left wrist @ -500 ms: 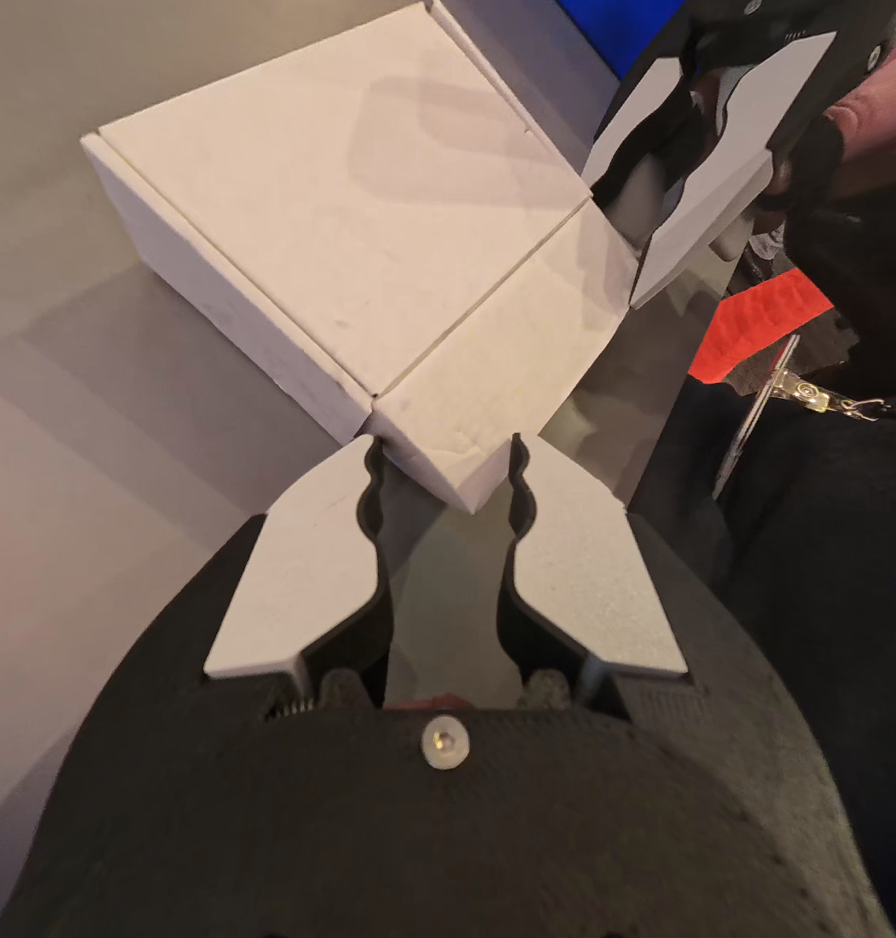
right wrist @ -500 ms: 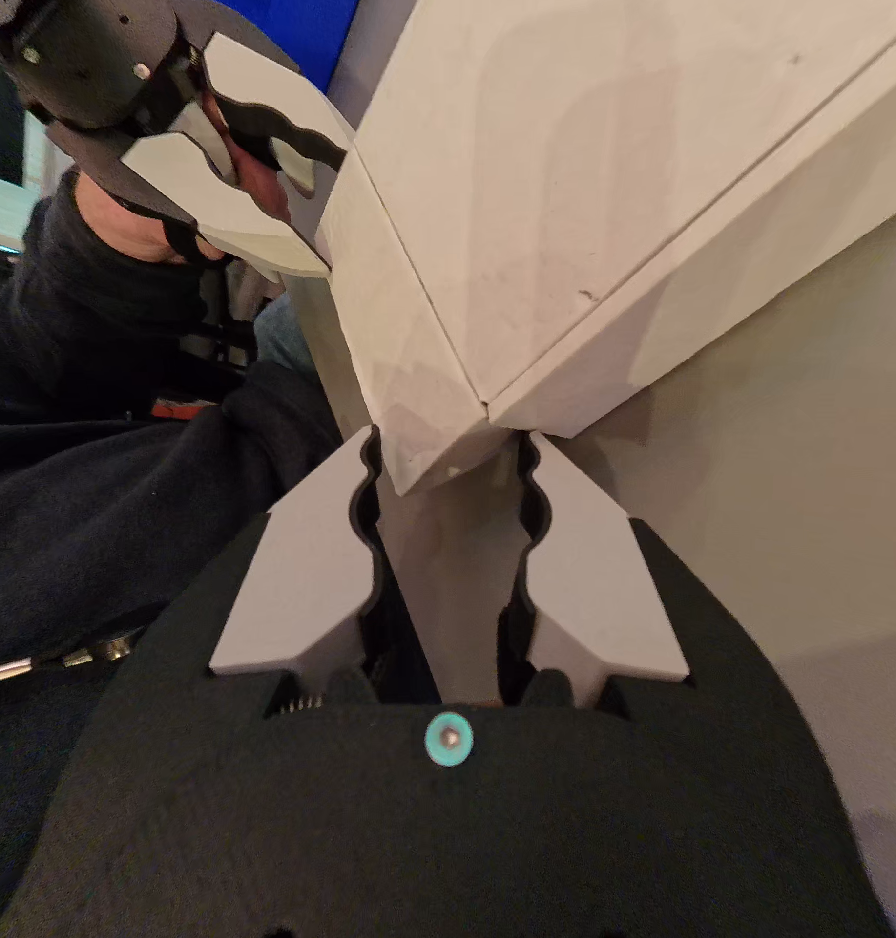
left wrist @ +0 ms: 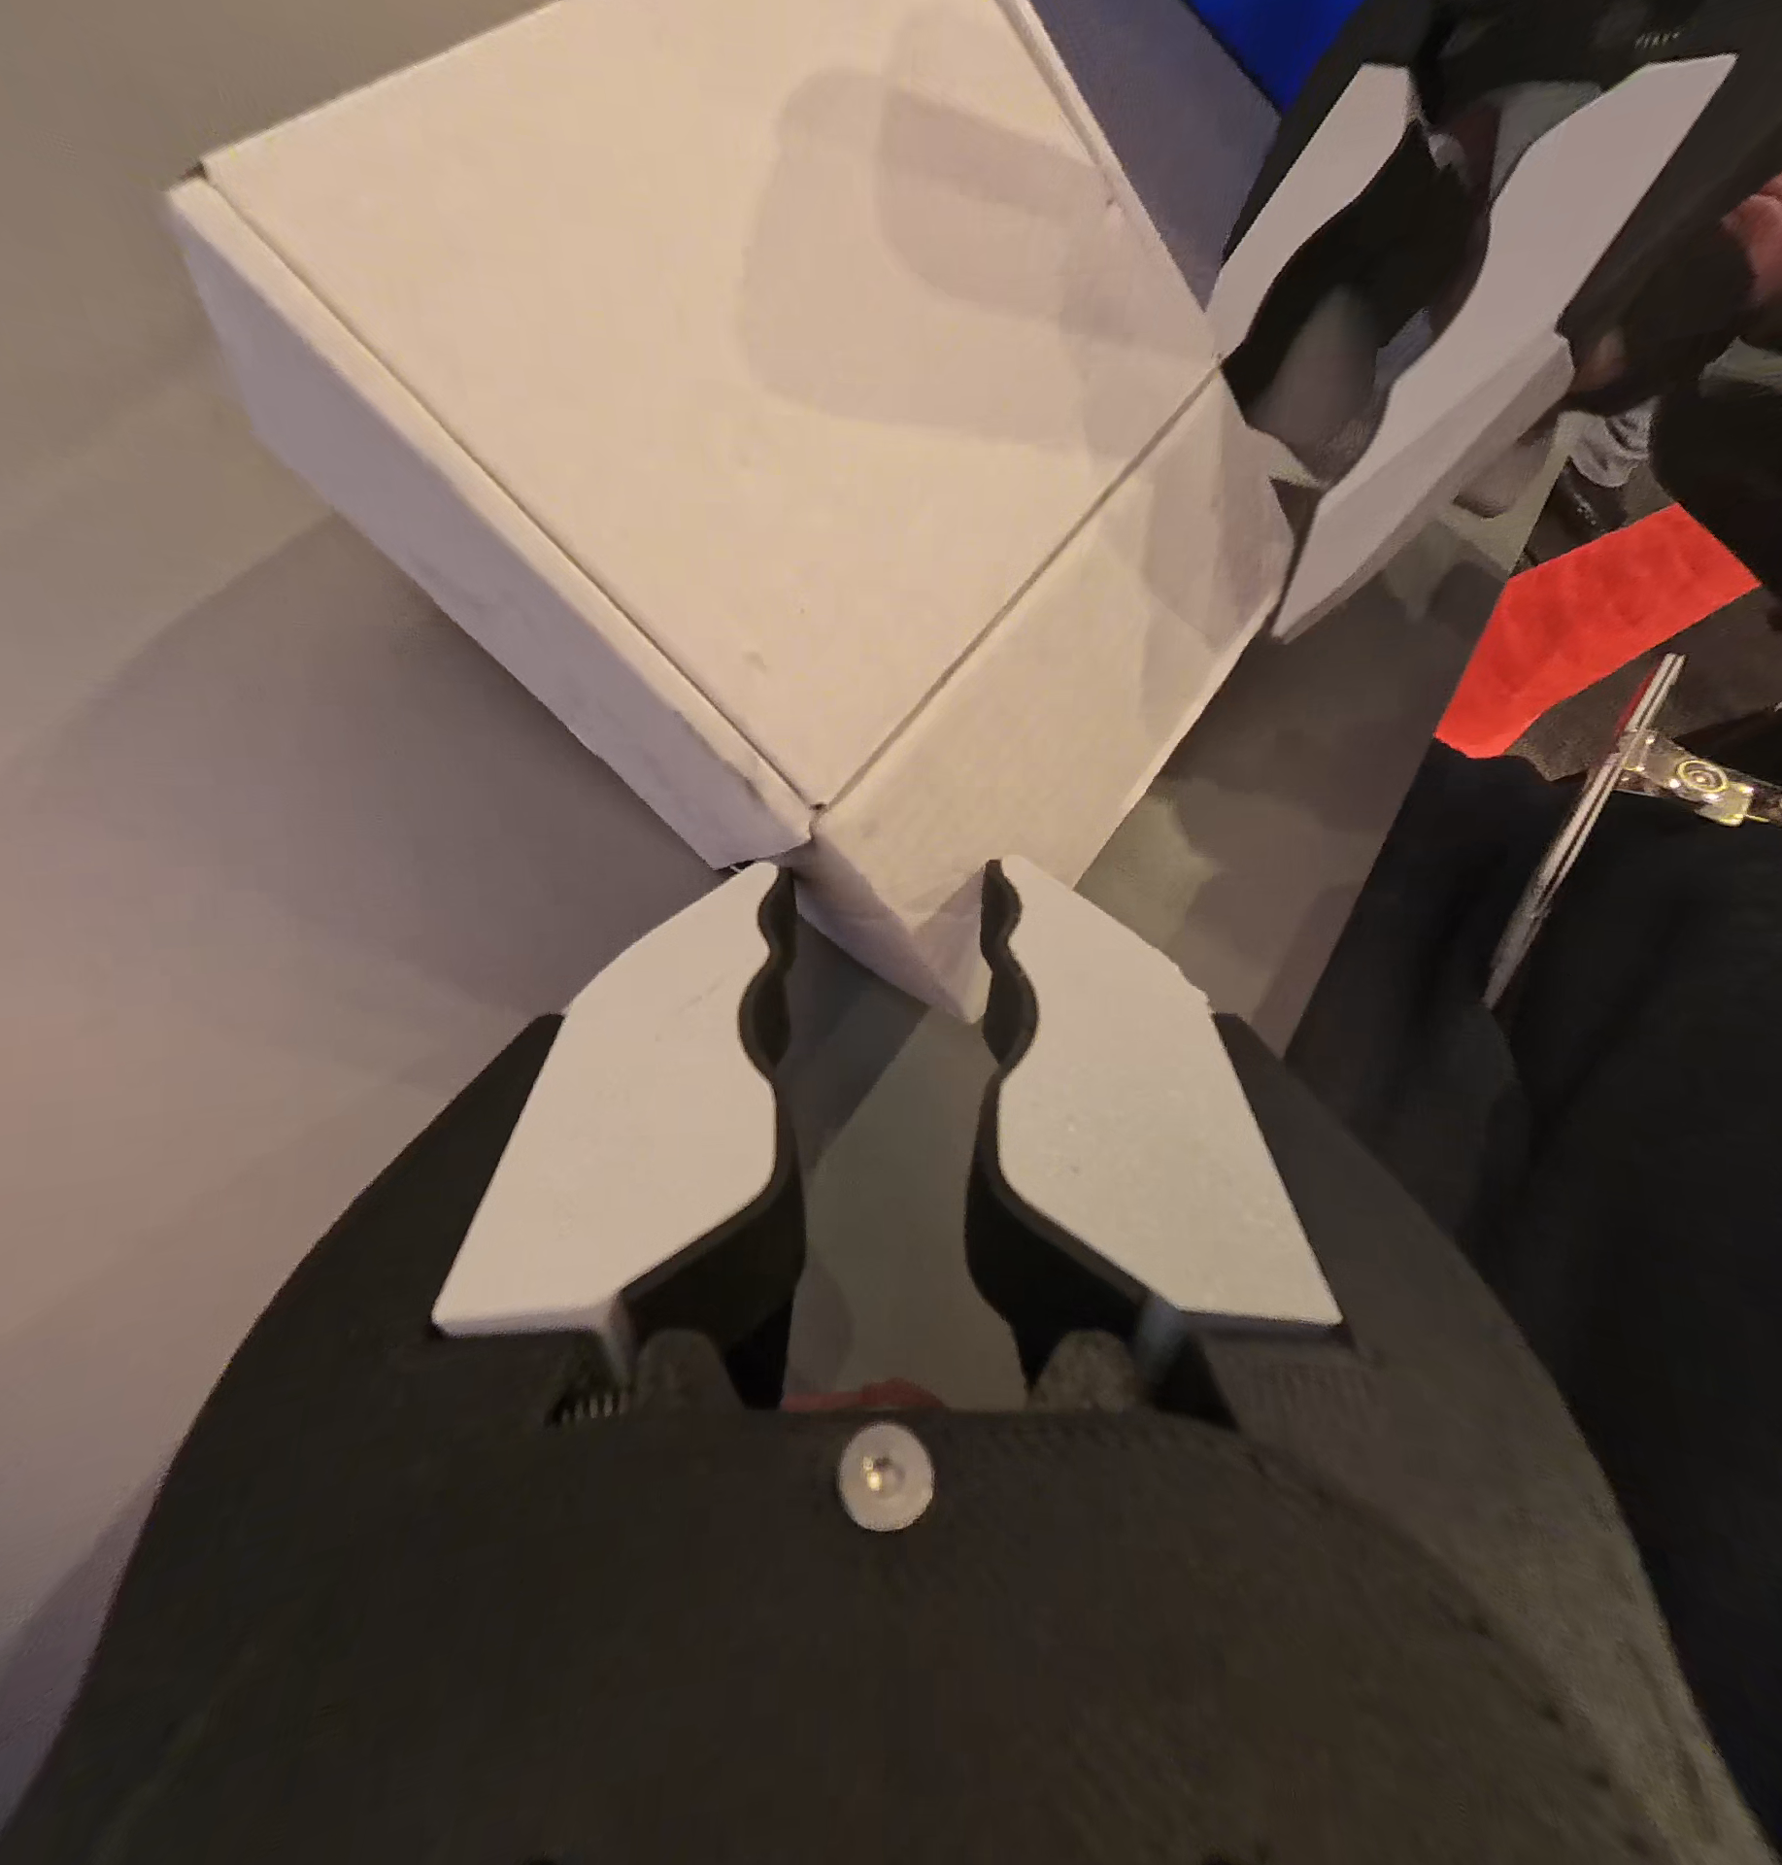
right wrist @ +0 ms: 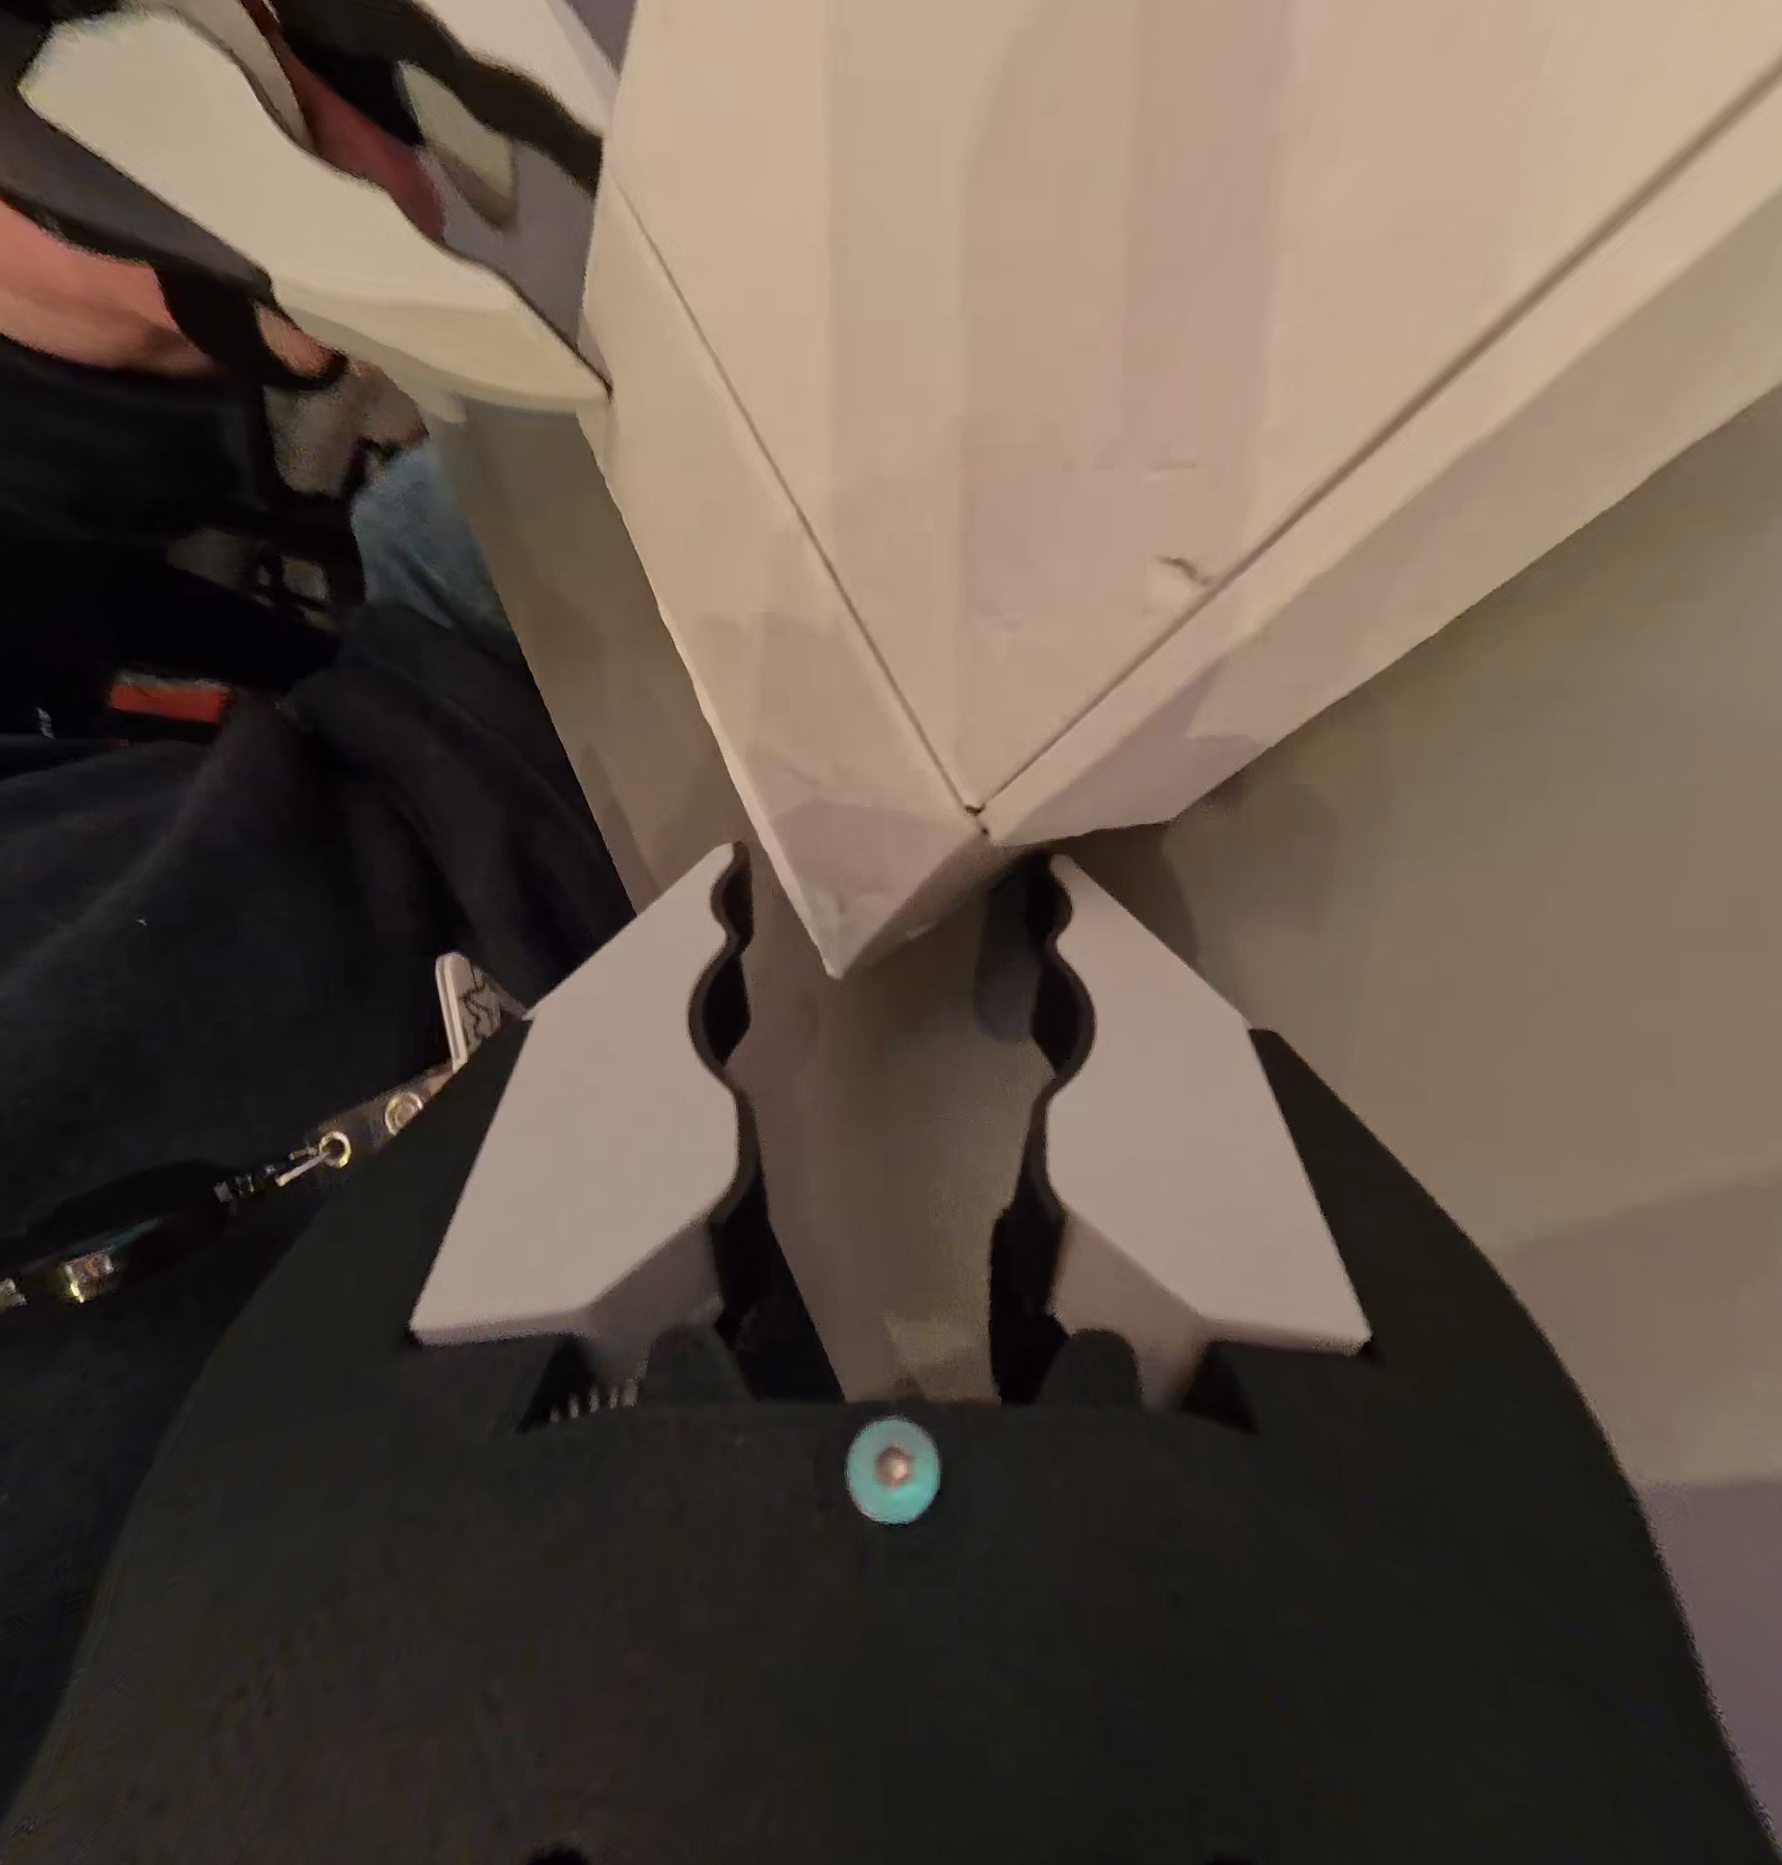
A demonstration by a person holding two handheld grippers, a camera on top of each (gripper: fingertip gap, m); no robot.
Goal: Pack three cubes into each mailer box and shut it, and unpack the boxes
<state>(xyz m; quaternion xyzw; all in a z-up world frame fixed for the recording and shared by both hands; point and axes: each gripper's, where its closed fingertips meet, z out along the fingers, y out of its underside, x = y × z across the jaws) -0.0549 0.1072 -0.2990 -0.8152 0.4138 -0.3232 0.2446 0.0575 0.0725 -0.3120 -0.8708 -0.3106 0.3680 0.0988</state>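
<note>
A white mailer box [left wrist: 715,353] lies shut on the grey table, and I see no cubes. In the left wrist view my left gripper [left wrist: 892,878] is open, with the box's near front corner between its fingertips and touching the right finger [left wrist: 1088,1090]. My right gripper [left wrist: 1371,353] shows at the upper right, at the other front corner. In the right wrist view the same box [right wrist: 1068,303] fills the top. My right gripper [right wrist: 897,858] is open around its near corner. The left gripper [right wrist: 362,202] shows blurred at the upper left.
The table edge [left wrist: 1371,908] runs close behind the box's front face. Beyond it is a person in dark clothing [right wrist: 210,858], with a red patch [left wrist: 1593,646] and a badge clip [left wrist: 1673,777]. Bare grey table [left wrist: 160,908] lies to the left.
Both grippers have moved in closer, so the box's corners sit deeper between the fingers. The left gripper's jaws have narrowed slightly. The box has barely shifted.
</note>
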